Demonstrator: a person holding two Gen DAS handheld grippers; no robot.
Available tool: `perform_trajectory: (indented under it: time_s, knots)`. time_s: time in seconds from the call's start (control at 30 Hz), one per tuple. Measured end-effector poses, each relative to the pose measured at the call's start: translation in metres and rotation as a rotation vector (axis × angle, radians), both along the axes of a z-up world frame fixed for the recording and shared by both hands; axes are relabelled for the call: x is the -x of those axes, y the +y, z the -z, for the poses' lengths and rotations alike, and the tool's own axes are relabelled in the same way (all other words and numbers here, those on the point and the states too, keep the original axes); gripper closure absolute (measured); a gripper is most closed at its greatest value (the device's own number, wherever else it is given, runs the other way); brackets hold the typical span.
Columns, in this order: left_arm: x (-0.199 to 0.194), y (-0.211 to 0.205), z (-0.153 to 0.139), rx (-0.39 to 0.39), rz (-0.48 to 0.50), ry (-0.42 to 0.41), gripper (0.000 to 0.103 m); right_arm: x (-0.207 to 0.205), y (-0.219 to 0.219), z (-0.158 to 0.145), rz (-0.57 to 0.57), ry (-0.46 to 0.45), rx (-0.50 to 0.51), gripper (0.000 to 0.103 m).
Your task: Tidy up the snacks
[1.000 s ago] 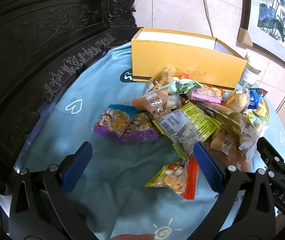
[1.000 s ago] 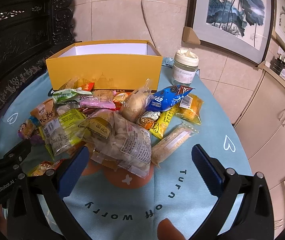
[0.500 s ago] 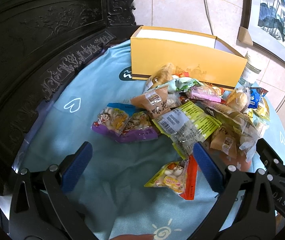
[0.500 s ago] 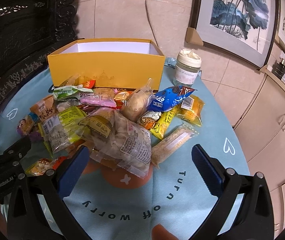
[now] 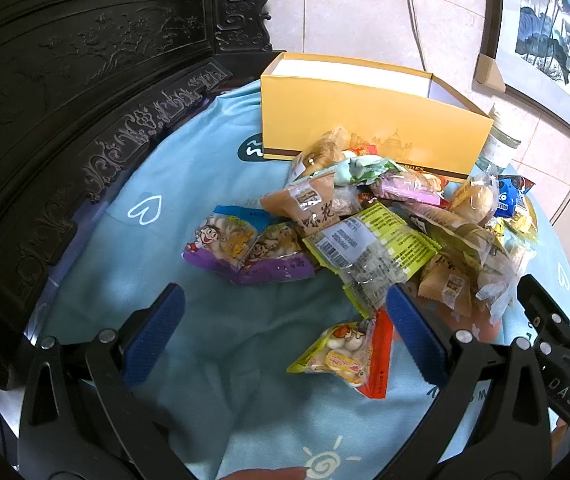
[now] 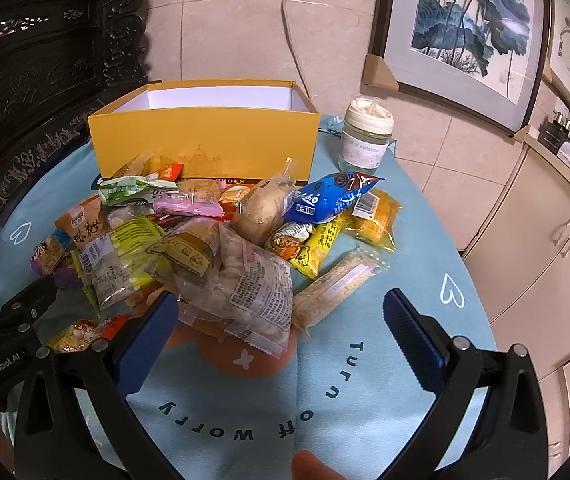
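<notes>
Along the left edge, a dark carved wooden furniture piece [image 5: 85, 92] is crowding the round table's light blue printed cloth [image 5: 205, 360], which is lying bare between that carving and the snacks. The left gripper [image 5: 285, 320] is hovering over this bare stretch with its blue-padded jaws standing wide apart and gripping nothing; a small yellow-and-red snack packet [image 5: 345, 356] is lying on the cloth just inside its right finger. Beyond it, a purple-and-blue cartoon snack bag [image 5: 245, 248] is sitting at the left fringe of the heap of mixed wrapped snacks [image 6: 213, 240], which is spreading across the middle of the table and touching the front wall of the open yellow cardboard box [image 6: 205, 140] standing at the far side. The box's white interior is showing nothing inside from these angles. A blue cookie packet [image 6: 325, 200] is resting on the heap's right part, and a clear plastic jar with a white lid [image 6: 365, 136] is standing just right of the box. The right gripper [image 6: 281, 320] is also spread wide and carrying nothing, its left pad just beside a clear printed bag [image 6: 245, 292]. To the right, bare cloth is running to the table's rim, with beige cabinets [image 6: 545, 260] beyond.
</notes>
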State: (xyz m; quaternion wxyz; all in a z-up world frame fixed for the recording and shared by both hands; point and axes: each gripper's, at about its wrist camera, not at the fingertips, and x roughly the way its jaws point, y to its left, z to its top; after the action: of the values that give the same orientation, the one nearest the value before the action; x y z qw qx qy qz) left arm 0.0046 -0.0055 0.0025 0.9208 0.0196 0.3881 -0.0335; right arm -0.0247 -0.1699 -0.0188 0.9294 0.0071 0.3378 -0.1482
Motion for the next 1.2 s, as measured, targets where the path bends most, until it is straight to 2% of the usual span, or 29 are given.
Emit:
perform_trajectory:
  time_s: [0.1, 0.2, 0.43, 0.6, 0.73, 0.83, 0.93, 1.13, 1.2]
  knots:
    - [-0.003, -0.003, 0.002, -0.014, 0.023, 0.029, 0.002, -0.002, -0.003, 0.001, -0.031, 0.026, -0.009, 0.001]
    - [-0.008, -0.009, 0.007, -0.051, 0.068, 0.085, 0.002, 0.001, -0.008, 0.001, -0.040, 0.037, 0.035, 0.001]
    - [-0.016, -0.011, 0.013, -0.031, 0.096, 0.088, 0.002, -0.004, -0.037, 0.006, -0.068, 0.051, -0.031, 0.001]
    - [-0.029, -0.013, 0.019, -0.010, 0.106, 0.083, 0.002, -0.005, -0.043, 0.007, -0.122, -0.003, -0.055, 0.001]
    - [-0.036, -0.016, 0.025, -0.003, 0.081, 0.065, 0.002, -0.008, -0.041, 0.013, -0.176, -0.002, 0.006, 0.001]
    - [-0.044, -0.021, 0.033, -0.023, 0.097, 0.109, 0.002, -0.016, -0.032, 0.021, -0.230, 0.039, 0.044, 0.001]
    - [-0.045, -0.023, 0.038, -0.031, 0.102, 0.119, 0.002, -0.031, -0.024, 0.030, -0.259, 0.085, 0.048, 0.001]
    - [-0.042, -0.010, 0.037, -0.029, 0.092, 0.101, 0.002, -0.064, -0.022, 0.035, -0.219, 0.132, -0.028, 0.001]
    - [-0.043, -0.006, 0.036, -0.032, 0.083, 0.102, 0.002, -0.076, -0.023, 0.041, -0.215, 0.168, -0.098, 0.001]
